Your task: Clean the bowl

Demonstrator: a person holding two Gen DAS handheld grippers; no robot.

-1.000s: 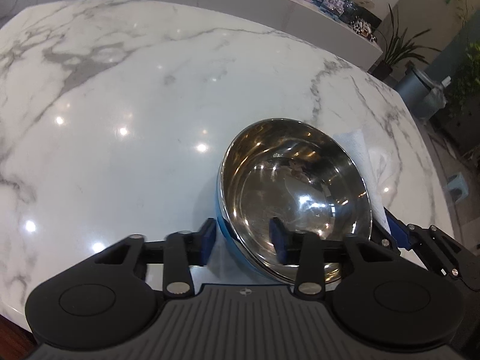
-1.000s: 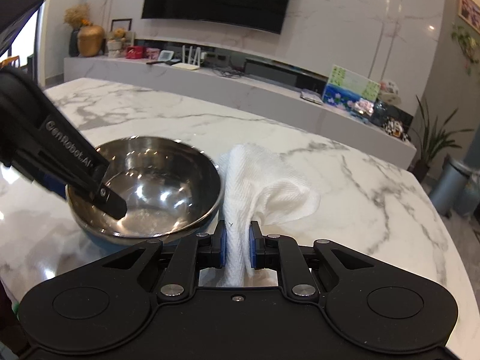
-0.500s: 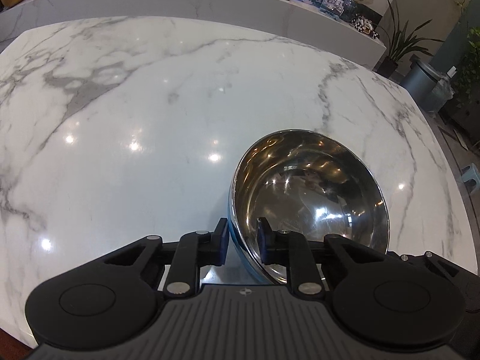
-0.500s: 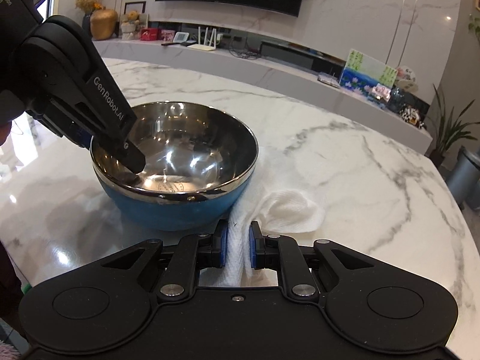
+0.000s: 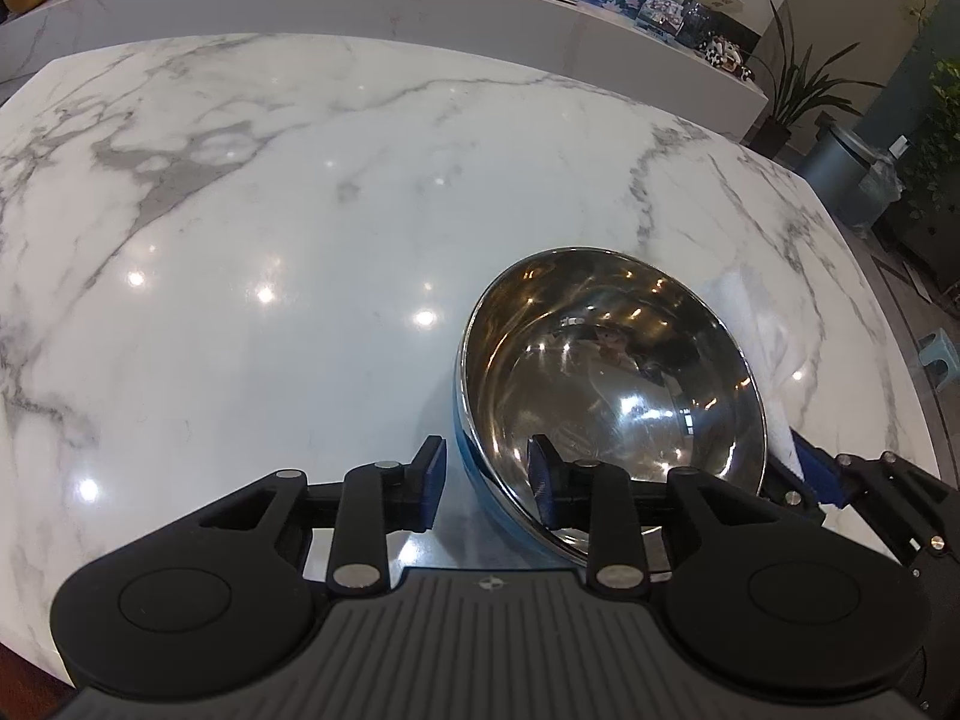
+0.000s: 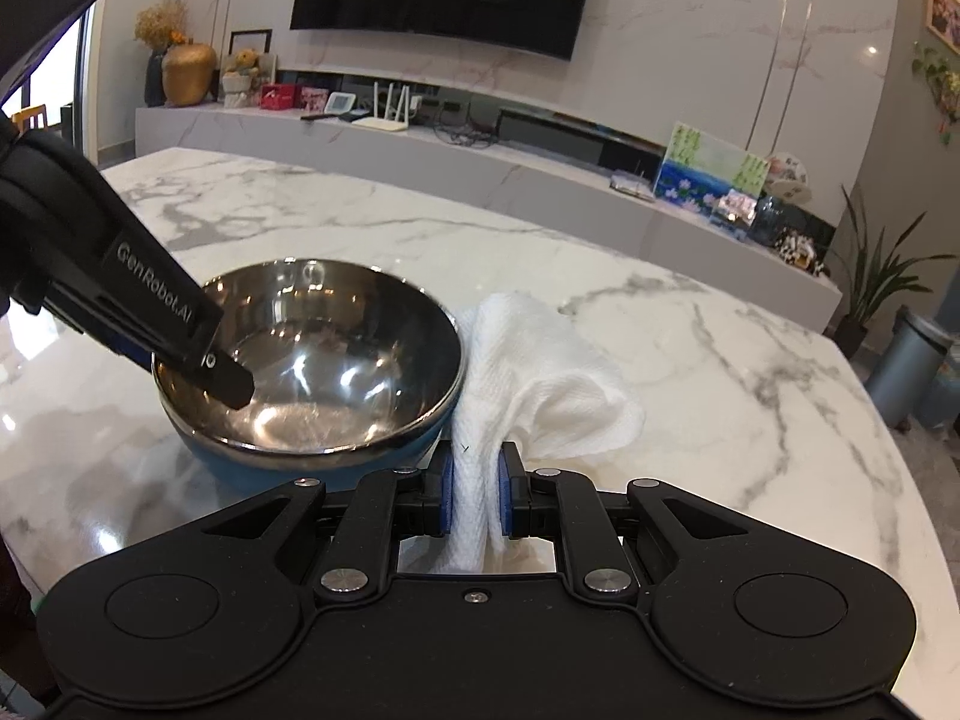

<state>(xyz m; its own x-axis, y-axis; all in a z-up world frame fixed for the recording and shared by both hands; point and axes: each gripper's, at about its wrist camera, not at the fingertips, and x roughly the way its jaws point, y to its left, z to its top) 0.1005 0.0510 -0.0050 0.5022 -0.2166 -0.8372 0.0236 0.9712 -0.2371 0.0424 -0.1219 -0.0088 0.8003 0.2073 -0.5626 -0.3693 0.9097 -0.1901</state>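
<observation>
A steel bowl with a blue outside sits on the white marble table. My left gripper is open, its jaws straddling the bowl's near rim, one pad outside and one inside, with gaps to the rim. In the right wrist view, one of its fingers reaches over the rim. My right gripper is shut on a white cloth, held just right of the bowl. The cloth's edge shows in the left wrist view behind the bowl.
The marble table ends close to the right of the cloth and in front of both grippers. A long low marble cabinet with ornaments runs behind the table. A grey bin and a plant stand at far right.
My left gripper, shut on the bowl's rim half a second ago, has opened. The bowl sits lower and level again. My right gripper has lifted the cloth up beside the bowl.
</observation>
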